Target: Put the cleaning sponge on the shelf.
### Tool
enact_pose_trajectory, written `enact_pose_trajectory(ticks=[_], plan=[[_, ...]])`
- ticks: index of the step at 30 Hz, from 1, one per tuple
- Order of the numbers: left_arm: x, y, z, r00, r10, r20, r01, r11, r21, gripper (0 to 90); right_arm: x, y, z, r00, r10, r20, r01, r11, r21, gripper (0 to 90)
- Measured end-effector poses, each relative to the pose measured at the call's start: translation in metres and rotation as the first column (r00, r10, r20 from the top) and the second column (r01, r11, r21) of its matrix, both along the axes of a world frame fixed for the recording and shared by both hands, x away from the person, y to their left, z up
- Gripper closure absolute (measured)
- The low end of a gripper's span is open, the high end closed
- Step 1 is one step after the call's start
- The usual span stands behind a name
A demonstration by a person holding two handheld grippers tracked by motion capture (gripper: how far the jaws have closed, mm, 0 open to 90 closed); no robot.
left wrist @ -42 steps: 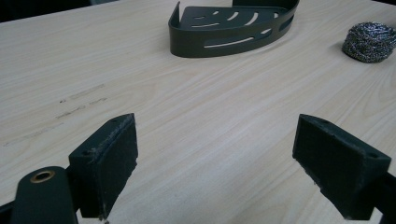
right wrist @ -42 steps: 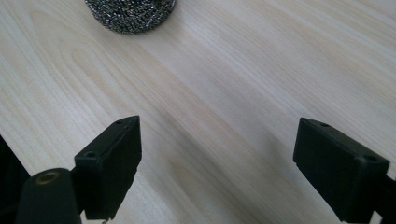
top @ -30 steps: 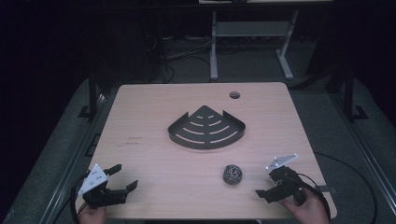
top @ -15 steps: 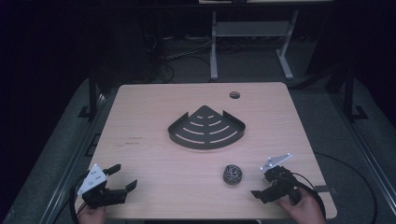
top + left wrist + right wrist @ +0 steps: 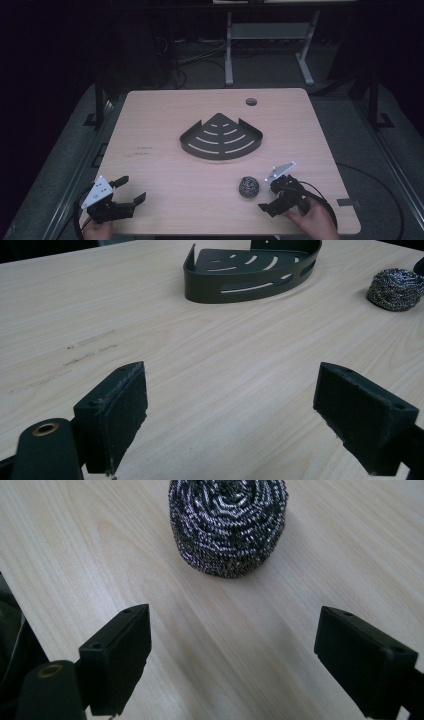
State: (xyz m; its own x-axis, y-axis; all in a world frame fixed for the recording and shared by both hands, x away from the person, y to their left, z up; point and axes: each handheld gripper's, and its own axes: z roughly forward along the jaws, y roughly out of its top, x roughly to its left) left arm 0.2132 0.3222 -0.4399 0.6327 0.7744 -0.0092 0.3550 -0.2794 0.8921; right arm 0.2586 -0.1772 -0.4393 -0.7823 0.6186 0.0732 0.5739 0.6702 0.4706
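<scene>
Scourer (image 5: 227, 525) now nearer the right gripper (image 5: 232, 645), untouched.

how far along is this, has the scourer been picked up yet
Not yet. The round steel wire scourer sits untouched on the pale wooden table, apart from the dark metal corner shelf basket, which is empty. In hand: the right gripper faces the scourer, jaws wide open. The left gripper waits open. Grasping and any moving remain.
</scene>
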Motion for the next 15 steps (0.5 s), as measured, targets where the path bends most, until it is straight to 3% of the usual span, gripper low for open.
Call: enact_pose_trajectory(ticks=[15], plan=[[0.0, 0.0, 0.001, 1.0, -0.001, 0.003, 0.001, 1.0, 0.001, 13.3, 0.011, 0.022, 0.002, 0.9991, 0.041, -0.005, -0.041, 0.999, -0.03, 14.7]])
